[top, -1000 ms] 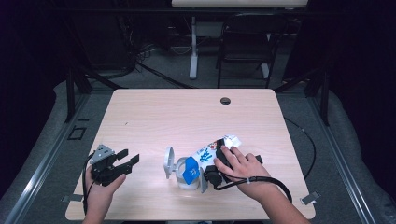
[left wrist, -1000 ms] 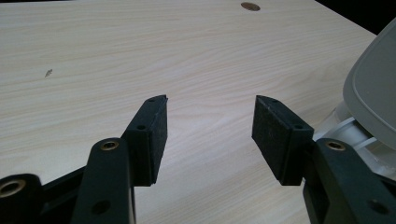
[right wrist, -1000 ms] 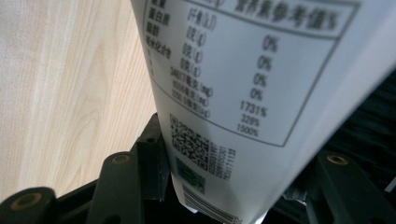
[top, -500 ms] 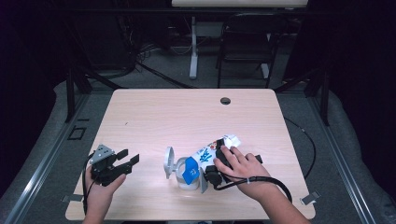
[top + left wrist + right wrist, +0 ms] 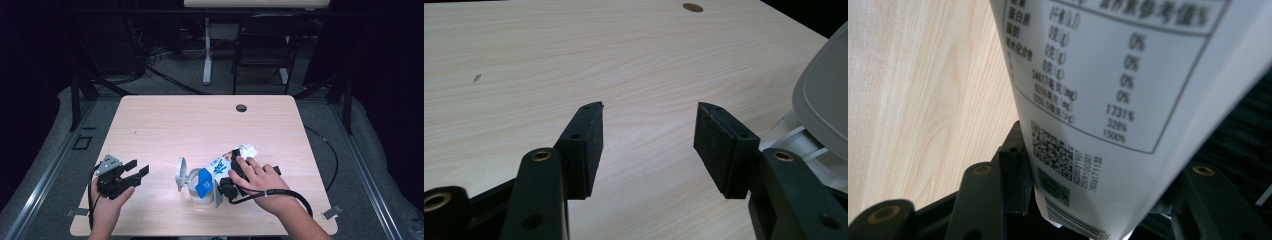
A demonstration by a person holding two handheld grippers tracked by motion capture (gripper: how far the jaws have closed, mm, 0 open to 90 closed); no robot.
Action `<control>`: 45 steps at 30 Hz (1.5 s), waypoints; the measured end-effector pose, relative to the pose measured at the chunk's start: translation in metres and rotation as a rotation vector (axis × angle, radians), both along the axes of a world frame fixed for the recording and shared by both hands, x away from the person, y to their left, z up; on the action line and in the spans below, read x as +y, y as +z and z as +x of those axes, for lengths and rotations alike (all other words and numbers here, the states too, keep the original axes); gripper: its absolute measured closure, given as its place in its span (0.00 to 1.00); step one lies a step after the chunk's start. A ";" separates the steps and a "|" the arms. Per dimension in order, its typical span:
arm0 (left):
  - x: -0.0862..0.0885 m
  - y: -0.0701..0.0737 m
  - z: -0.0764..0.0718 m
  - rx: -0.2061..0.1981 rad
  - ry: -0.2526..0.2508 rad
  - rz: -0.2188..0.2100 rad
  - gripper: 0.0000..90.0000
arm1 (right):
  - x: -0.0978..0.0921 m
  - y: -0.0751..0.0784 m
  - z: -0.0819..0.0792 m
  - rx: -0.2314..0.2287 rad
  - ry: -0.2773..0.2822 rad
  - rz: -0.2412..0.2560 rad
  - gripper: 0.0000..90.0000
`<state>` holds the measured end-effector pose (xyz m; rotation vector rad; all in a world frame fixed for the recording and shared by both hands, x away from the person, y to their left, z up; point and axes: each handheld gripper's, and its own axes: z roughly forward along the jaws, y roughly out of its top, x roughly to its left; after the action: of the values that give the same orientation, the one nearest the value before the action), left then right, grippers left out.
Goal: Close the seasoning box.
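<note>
Right gripper is clamping the white-and-blue printed pouch tilting over the white lidded container at table's 6 o'clock, left gripper idling released at 8 o'clock; unbraced container risks tipping.

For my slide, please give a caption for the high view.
Right gripper clamps a white-and-blue packet over a grey container; left gripper waits open.
</note>
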<state>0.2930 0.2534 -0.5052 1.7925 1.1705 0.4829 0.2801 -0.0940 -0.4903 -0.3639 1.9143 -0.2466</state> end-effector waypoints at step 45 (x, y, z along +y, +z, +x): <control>0.001 0.001 0.000 -0.006 0.003 -0.004 0.51 | 0.004 0.002 -0.004 -0.016 0.019 -0.014 0.62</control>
<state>0.2926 0.2544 -0.5037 1.7852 1.1691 0.4865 0.2758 -0.0903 -0.4878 -0.3880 1.8934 -0.2499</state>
